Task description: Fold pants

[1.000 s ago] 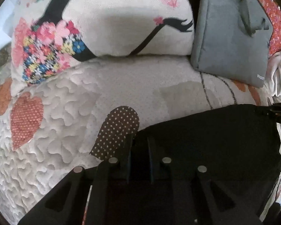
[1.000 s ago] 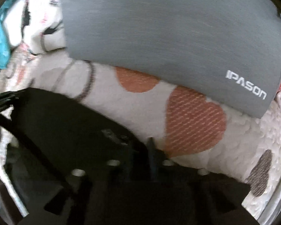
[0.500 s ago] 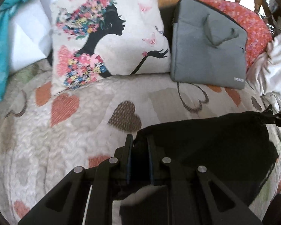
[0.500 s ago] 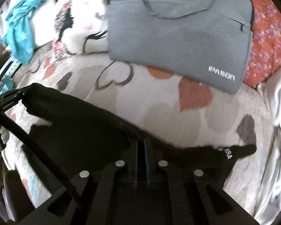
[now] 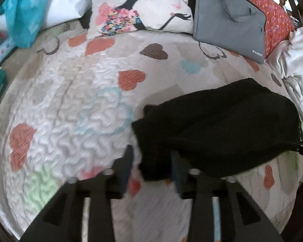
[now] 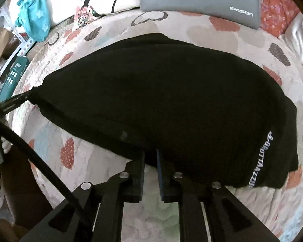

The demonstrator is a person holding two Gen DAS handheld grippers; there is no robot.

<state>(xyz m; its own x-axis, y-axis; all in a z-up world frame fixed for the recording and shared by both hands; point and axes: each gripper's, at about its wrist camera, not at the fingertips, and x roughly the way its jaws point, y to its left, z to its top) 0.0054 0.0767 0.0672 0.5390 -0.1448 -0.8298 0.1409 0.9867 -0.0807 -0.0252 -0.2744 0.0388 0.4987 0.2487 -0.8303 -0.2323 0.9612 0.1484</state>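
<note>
Lying on a quilted bedspread (image 5: 74, 104) printed with hearts, black pants (image 6: 171, 100) sit folded into a thick bundle near the front edge. 2 hand-held grippers reach toward the near hem. The left gripper (image 5: 151, 161) has just been opening; its jaws stand well apart with a corner of the cloth loose between them, no longer pinched. The right gripper (image 6: 150, 157) has also just been opening; its jaws show a narrow gap at the fabric's edge, and whether the pads still touch cloth is hard to tell. Behind lie a picture pillow (image 5: 141, 6) and a grey laptop bag (image 5: 230, 20). Risk, as a judgement: if cloth snags on a withdrawing finger, the top layer could drag and undo the fold.
</note>
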